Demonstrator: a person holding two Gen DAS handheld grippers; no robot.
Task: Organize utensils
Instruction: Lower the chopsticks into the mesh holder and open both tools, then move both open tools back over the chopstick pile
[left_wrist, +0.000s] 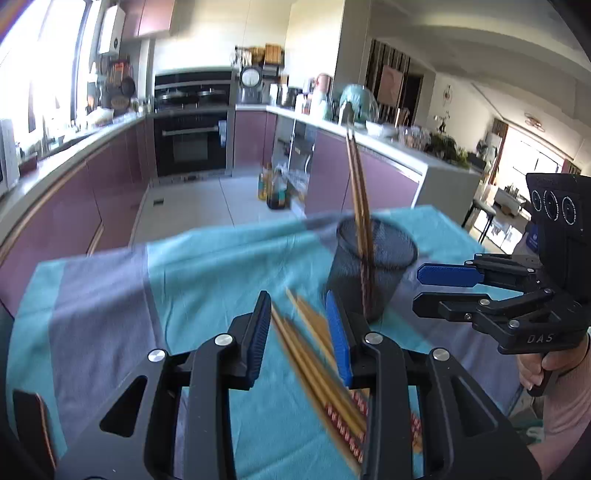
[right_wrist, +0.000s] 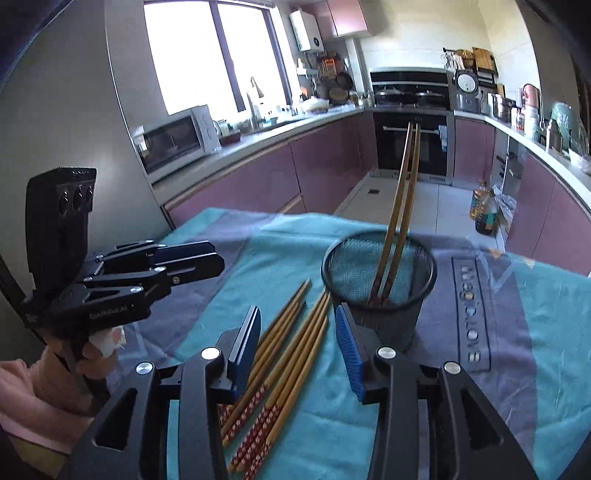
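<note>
Your left claw (left_wrist: 299, 332) stands partly open with nothing gripped, its blue pads either side of the loose chopsticks (right_wrist: 284, 354) lying flat on the teal and grey cloth (right_wrist: 535, 332) over the worktop. Your right claw (right_wrist: 295, 347) is likewise parted and empty, hovering over the same bundle. Those chopsticks are tan bamboo, slim and tapering to plain tips that point away from you, with red and white patterned bands at the thick ends nearest the claws; they lie roughly parallel and touching. Just ahead and right of both claws stands the black mesh holder (right_wrist: 378, 291), upright, with two more chopsticks (right_wrist: 400, 199) leaning in it, patterned ends down.
</note>
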